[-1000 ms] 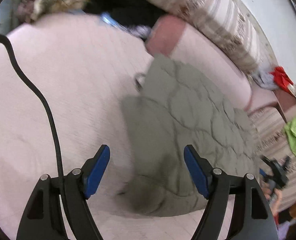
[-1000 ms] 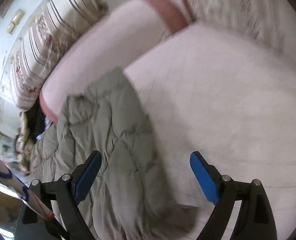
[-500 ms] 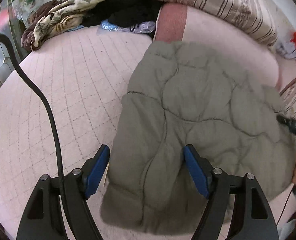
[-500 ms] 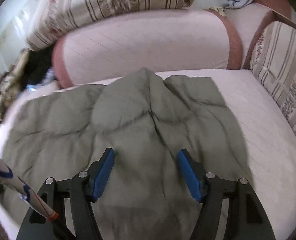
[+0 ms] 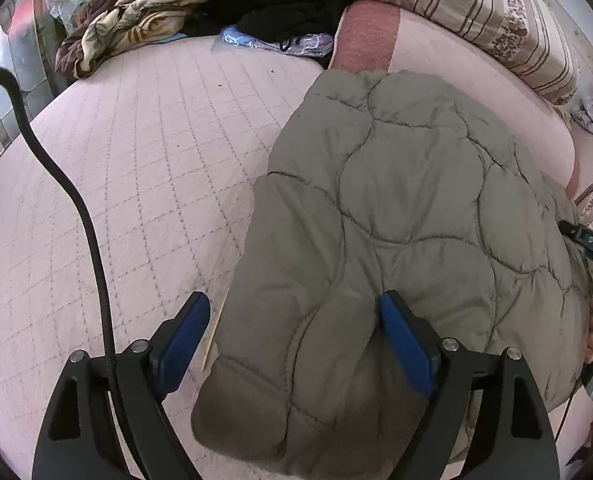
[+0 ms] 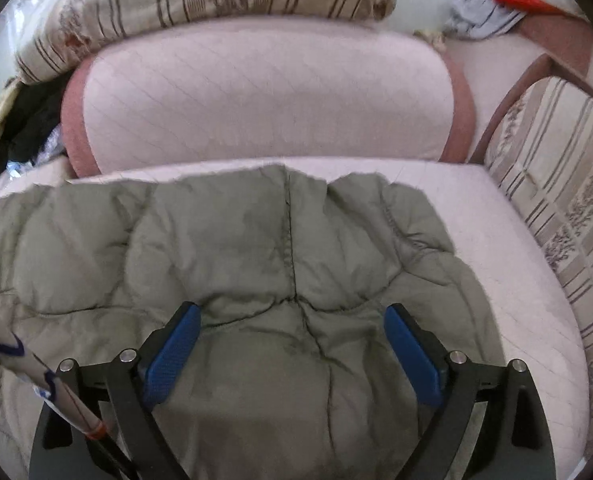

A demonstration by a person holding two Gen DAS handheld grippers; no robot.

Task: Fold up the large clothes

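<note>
Quilted jacket [image 5: 396, 248]: flat on pink bed [image 5: 136, 184], long axis 6–12 o'clock. Left gripper [image 5: 296, 344] straddles its near edge; right gripper [image 6: 292, 350] over its middle. Both released, fingers spread, grasping nothing.

Right tool [image 6: 292, 344] spread wide over grey quilted jacket [image 6: 256, 260] — pink sofa cushion [image 6: 264, 100] behind.

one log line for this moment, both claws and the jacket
left claw: open, over jacket edge | right claw: open, over jacket middle | jacket: lying on pink sofa, not gripped
</note>
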